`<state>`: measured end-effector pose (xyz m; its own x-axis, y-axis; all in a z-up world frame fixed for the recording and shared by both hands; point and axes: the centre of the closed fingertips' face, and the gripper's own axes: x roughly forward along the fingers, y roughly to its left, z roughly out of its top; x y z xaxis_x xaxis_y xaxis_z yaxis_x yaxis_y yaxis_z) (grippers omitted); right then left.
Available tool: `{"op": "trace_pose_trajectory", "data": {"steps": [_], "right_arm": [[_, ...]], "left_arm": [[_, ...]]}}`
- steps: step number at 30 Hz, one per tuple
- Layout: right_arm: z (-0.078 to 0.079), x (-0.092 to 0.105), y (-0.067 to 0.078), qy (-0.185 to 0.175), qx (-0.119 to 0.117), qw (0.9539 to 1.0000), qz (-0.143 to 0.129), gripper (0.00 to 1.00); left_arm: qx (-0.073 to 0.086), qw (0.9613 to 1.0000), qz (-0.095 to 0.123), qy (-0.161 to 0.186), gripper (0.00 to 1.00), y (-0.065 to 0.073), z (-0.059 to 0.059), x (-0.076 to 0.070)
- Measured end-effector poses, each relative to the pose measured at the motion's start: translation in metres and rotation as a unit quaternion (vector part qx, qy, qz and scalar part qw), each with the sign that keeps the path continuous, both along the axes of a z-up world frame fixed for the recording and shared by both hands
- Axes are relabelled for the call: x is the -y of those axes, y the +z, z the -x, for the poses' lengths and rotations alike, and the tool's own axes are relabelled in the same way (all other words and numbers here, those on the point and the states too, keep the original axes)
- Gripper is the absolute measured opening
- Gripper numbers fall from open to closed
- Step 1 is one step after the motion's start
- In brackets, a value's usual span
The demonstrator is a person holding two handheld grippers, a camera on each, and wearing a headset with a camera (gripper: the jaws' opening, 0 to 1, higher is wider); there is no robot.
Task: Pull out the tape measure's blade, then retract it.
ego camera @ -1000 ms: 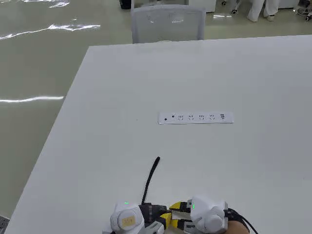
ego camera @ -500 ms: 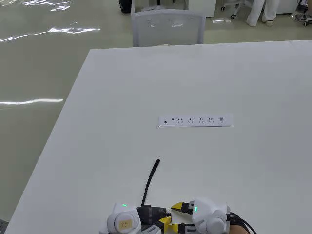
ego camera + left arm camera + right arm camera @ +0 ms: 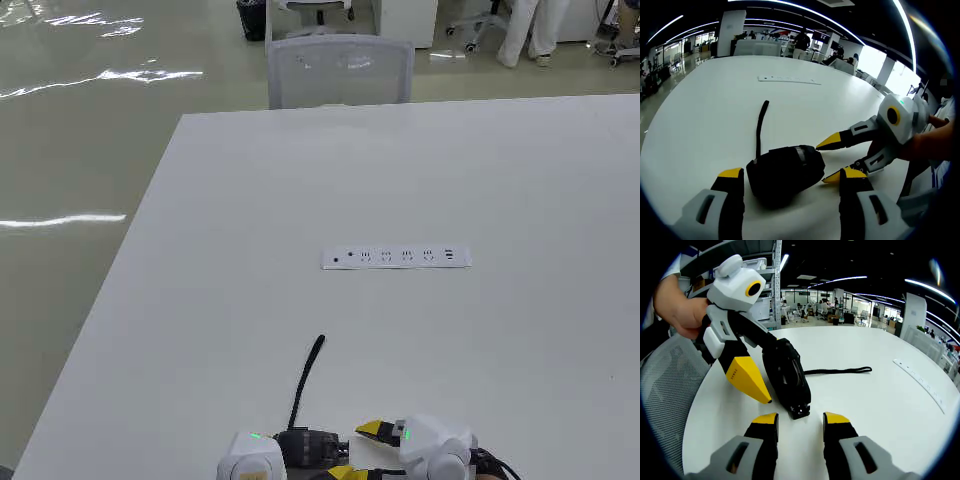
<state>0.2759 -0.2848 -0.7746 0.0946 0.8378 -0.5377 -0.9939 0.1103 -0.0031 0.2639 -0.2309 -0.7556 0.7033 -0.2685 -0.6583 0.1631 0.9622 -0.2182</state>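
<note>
tape measure (image 3: 312, 445) lies low centre in the head view on the table (image 3: 200, 300), strap (image 3: 305, 380) pointing up the frame. left gripper (image 3: 792, 173) straddles it, jaws wide, not clamping; right gripper (image 3: 801, 419), slightly open, empty, faces its blade end.

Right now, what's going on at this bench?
A person works at a white table with two handheld grippers. The left gripper straddles a black tape measure standing on edge; whether its jaws actually squeeze it is unclear. The right gripper is open, its tips just short of the case's end. No blade is out yet. The strap lies straight on the table, with a power strip farther off.
</note>
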Motion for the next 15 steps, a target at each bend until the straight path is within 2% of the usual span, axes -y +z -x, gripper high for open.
{"op": "trace_pose_trajectory", "data": {"steps": [6,12,15], "right_arm": [[0.004,0.006,0.001,-0.019,-0.011,0.9997,-0.006,0.36],[0.002,0.011,0.008,-0.039,-0.017,0.9989,-0.017,0.37],[0.003,0.013,0.011,-0.046,-0.019,0.9986,-0.018,0.38]], "left_arm": [[0.008,0.9999,0.005,-0.01,0.75,0.003,0.001,0.0],[0.023,0.9993,-0.008,-0.028,0.75,0.009,0.002,0.001],[0.027,0.9991,-0.007,-0.032,0.75,0.01,0.002,0.001]]}}
